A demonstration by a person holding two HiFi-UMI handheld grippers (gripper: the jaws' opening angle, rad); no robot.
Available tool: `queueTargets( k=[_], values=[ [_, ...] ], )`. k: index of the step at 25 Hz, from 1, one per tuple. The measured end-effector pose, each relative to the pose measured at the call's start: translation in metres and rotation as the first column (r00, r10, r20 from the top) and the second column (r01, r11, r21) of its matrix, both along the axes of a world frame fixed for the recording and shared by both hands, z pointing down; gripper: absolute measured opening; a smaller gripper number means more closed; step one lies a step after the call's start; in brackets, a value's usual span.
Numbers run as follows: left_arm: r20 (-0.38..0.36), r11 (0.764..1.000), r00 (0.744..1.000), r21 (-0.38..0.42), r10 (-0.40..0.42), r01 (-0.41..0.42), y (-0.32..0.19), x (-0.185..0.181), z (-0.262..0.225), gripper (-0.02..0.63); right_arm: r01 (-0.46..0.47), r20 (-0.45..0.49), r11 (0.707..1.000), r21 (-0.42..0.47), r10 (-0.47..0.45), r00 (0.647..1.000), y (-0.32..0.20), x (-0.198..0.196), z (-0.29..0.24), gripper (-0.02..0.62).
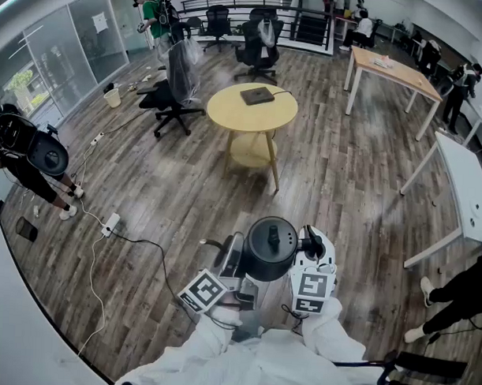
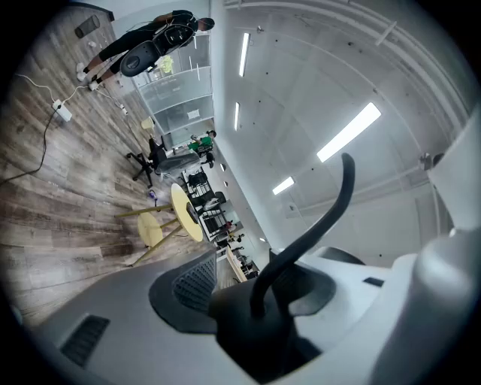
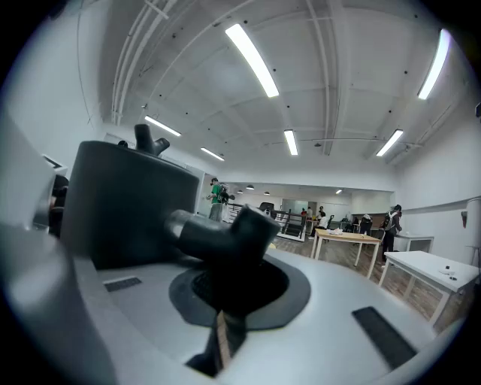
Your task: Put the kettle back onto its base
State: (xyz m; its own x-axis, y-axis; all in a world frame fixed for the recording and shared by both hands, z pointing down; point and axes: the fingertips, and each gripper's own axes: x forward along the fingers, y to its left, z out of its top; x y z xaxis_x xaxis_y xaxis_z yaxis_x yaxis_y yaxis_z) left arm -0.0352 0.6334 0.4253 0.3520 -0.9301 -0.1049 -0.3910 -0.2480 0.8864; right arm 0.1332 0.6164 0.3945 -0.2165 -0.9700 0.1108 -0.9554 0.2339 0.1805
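My left gripper [image 1: 232, 260] is wide open and has nothing in it. It sits just beside the kettle, on its left side. I cannot tell if it touches.

Well ahead of me, across the wood floor, stands a round yellow table [image 1: 228, 116]. A flat dark thing with a cord [image 1: 256, 95] lies on top of it. I think that is the base, but it is too small to be sure.

The kettle [image 1: 271, 248] is black and has its lid on. It is up in the air right in front of me, between my two grippers, and rests on nothing.

My right gripper [image 1: 312, 249] is squeezed tight on the kettle's handle and carries it alone.

So I think I am at the carrying step. Next I must bring the kettle to the table, keep it upright, hold its bottom right over the base, and lower it straight down. Only then should I let go.
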Motion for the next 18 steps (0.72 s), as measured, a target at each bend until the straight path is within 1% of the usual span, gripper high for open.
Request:
queueTargets(
  k=[5, 13, 18],
  values=[
    [0.007, 1.000, 1.000, 0.015, 0.009, -0.009, -0.023, 0.011, -0.004, 0.219, 0.000, 0.007, 1.000, 0.010, 0.000, 1.000, -0.022, 0.011, -0.003, 0.029],
    [0.005, 0.999, 1.000, 0.024, 0.031, -0.031, -0.064, 0.016, 0.001, 0.219, -0.020, 0.006, 1.000, 0.018, 0.020, 1.000, -0.059, 0.016, 0.002, 0.029],
    [0.001, 0.999, 0.999, 0.032, 0.042, -0.042, -0.096, 0.018, -0.005, 0.219, -0.029, 0.001, 0.999, 0.028, 0.029, 1.000, -0.090, 0.018, -0.004, 0.029]
  ],
)
